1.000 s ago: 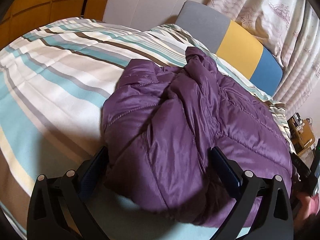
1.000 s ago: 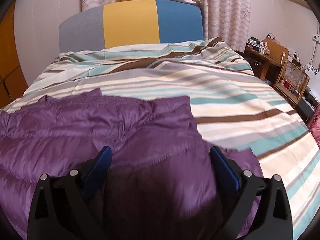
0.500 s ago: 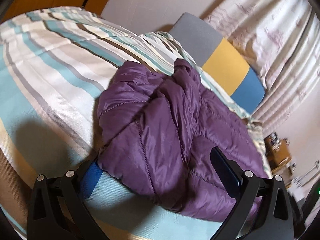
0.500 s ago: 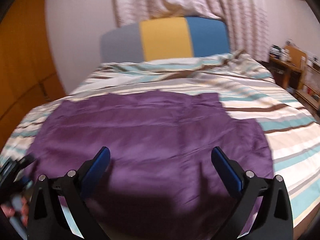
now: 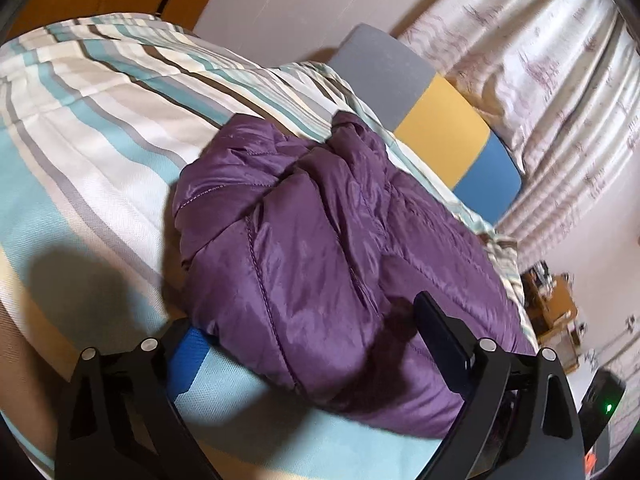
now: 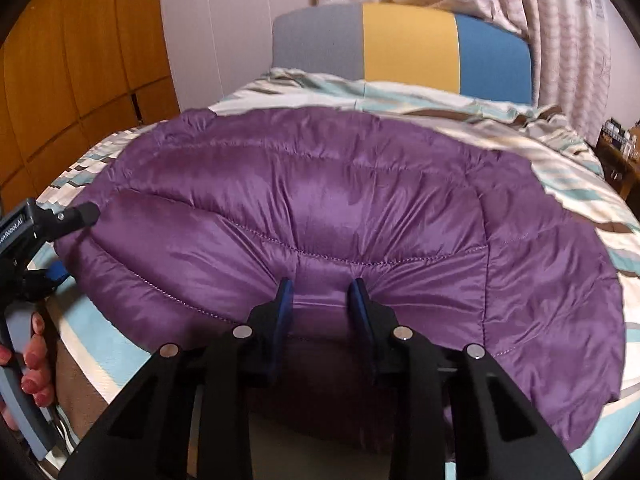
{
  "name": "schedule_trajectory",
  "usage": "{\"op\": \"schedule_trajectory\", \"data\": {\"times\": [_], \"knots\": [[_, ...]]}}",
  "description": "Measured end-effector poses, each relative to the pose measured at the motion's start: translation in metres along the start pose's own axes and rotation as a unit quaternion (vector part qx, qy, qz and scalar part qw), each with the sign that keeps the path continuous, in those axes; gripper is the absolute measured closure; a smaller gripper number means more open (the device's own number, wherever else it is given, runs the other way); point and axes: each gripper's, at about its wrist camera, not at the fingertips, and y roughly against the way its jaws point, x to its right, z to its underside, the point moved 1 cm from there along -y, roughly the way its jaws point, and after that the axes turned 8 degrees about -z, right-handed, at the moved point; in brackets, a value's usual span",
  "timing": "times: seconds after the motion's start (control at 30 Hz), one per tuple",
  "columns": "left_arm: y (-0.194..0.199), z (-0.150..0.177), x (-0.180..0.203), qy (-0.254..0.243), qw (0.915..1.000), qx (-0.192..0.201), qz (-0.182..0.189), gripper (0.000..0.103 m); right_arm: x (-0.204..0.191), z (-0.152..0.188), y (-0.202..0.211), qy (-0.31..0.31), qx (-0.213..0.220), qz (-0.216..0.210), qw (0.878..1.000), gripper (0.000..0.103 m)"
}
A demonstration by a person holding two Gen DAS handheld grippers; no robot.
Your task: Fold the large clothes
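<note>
Your purple jacket lies spread across the striped bedspread, its near hem at the foot edge of the bed and its far end pointing toward the grey, yellow and blue headboard.

Your right gripper has changed most. A second ago its jaws stood wide over the jacket; now they are closing, drawn in to a narrow gap, with a fold of the near hem bunched between the blue pads. The fabric puckers toward the pinch, so the pads seem to press on it. The view has also swung: the headboard sat centred before, and now the jacket fills the frame, with the wooden wardrobe in sight on the left.

Your left gripper has its jaws wide apart, as before. One finger lies low on the bedspread beside the jacket's corner, the other rests over the purple fabric; the puffy edge sits between them, unclamped. It has barely moved, only tilted a little.

In the right wrist view, your left hand shows at the left edge on the gripper handle, just beside the jacket's corner.
</note>
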Motion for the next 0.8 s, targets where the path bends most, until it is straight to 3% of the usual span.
{"op": "schedule_trajectory", "data": {"times": [0.03,0.23,0.27,0.3,0.33,0.37,0.43,0.53,0.67,0.8], "knots": [[-0.002,-0.003,-0.001,0.011,0.9999,0.004,-0.001,0.003,-0.001,0.000,-0.001,0.001,0.000,0.001,1.000,0.074],[-0.017,-0.020,-0.002,0.075,0.9967,0.012,-0.028,0.004,0.000,0.003,-0.003,0.001,0.007,0.000,1.000,0.073],[-0.020,-0.025,-0.003,0.086,0.9958,0.009,-0.032,0.008,0.001,0.004,-0.001,0.000,0.007,0.000,1.000,0.073],[-0.022,-0.028,-0.006,0.098,0.9944,0.008,-0.037,0.024,0.002,0.003,-0.001,-0.001,0.008,-0.001,1.000,0.073],[-0.025,-0.031,-0.010,0.114,0.9925,0.003,-0.044,0.034,0.002,0.003,0.000,-0.002,0.009,-0.002,1.000,0.073],[-0.027,-0.034,-0.014,0.131,0.9904,-0.004,-0.045,0.036,0.002,0.004,0.002,-0.003,0.010,-0.003,1.000,0.073],[-0.025,-0.036,-0.016,0.145,0.9886,-0.008,-0.039,0.055,0.003,0.006,0.004,-0.008,0.013,-0.009,1.000,0.073],[-0.013,-0.037,-0.001,0.110,0.9931,0.010,-0.039,0.072,0.005,0.007,0.006,-0.017,0.015,-0.014,1.000,0.073],[0.018,-0.037,0.038,0.017,0.9957,0.082,-0.041,0.075,0.008,0.008,0.007,-0.024,0.016,-0.018,0.999,0.073],[0.041,-0.032,0.079,-0.078,0.9878,0.133,-0.023,0.075,0.013,0.008,0.008,-0.040,0.019,-0.025,0.999,0.073]]}}
